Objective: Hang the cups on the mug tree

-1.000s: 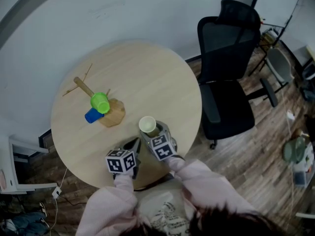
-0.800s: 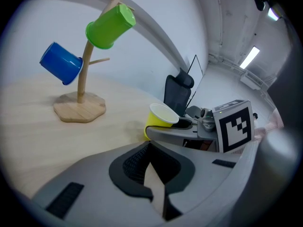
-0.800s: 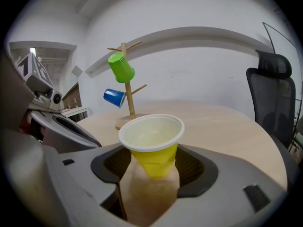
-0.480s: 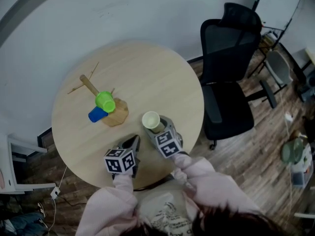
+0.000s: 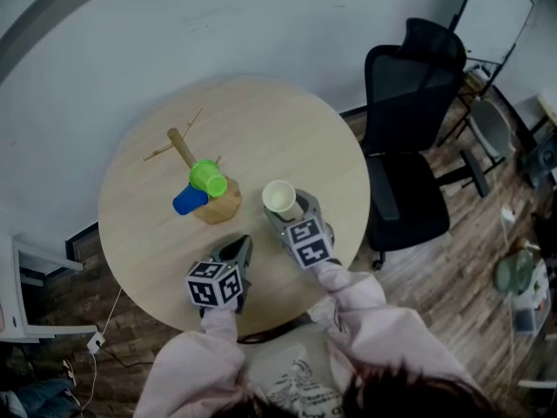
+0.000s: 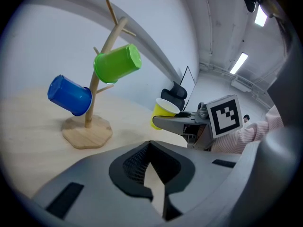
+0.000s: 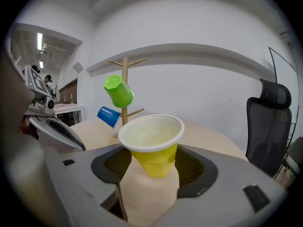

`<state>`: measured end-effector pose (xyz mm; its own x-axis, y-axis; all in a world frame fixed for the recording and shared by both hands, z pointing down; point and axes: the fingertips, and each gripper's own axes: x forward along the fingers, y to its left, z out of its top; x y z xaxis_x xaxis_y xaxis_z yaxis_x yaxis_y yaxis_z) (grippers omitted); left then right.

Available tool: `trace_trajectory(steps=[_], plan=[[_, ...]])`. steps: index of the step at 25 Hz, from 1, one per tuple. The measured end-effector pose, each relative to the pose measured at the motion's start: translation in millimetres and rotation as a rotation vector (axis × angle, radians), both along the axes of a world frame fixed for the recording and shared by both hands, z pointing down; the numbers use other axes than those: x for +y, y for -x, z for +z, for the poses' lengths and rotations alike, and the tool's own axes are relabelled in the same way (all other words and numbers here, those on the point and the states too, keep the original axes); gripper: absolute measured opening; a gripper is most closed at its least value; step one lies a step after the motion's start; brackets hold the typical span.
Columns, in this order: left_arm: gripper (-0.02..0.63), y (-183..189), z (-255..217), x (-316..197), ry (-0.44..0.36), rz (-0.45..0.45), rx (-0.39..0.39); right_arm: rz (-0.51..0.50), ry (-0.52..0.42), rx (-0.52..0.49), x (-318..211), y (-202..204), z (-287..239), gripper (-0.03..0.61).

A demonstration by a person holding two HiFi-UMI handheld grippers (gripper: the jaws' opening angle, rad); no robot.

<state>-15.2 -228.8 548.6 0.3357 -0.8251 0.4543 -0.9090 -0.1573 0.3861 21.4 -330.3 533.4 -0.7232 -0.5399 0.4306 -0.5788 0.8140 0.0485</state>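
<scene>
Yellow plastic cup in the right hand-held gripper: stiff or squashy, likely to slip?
The yellow tapered plastic cup looks thin-walled and empty, so probably light and somewhat squashy. The right hand-held gripper holds it low on its narrow faceted base, so the wide rim may wobble. Squeezing that taper hard might push it upward.
</scene>
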Motion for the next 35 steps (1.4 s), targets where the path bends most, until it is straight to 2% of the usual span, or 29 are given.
trace_trajectory(steps=[16, 27, 35], plan=[[0.0, 39, -40, 4, -0.12, -0.025, -0.011, 0.012, -0.116, -0.013, -20, 30, -54, 0.275], [0.0, 51, -63, -7, -0.176, -0.107, -0.01, -0.088, -0.218, 0.025, -43, 52, -97, 0.275], [0.0, 61, -79, -6, -0.22, -0.179, -0.005, -0.149, -0.253, 0.043, -49, 69, -114, 0.275]])
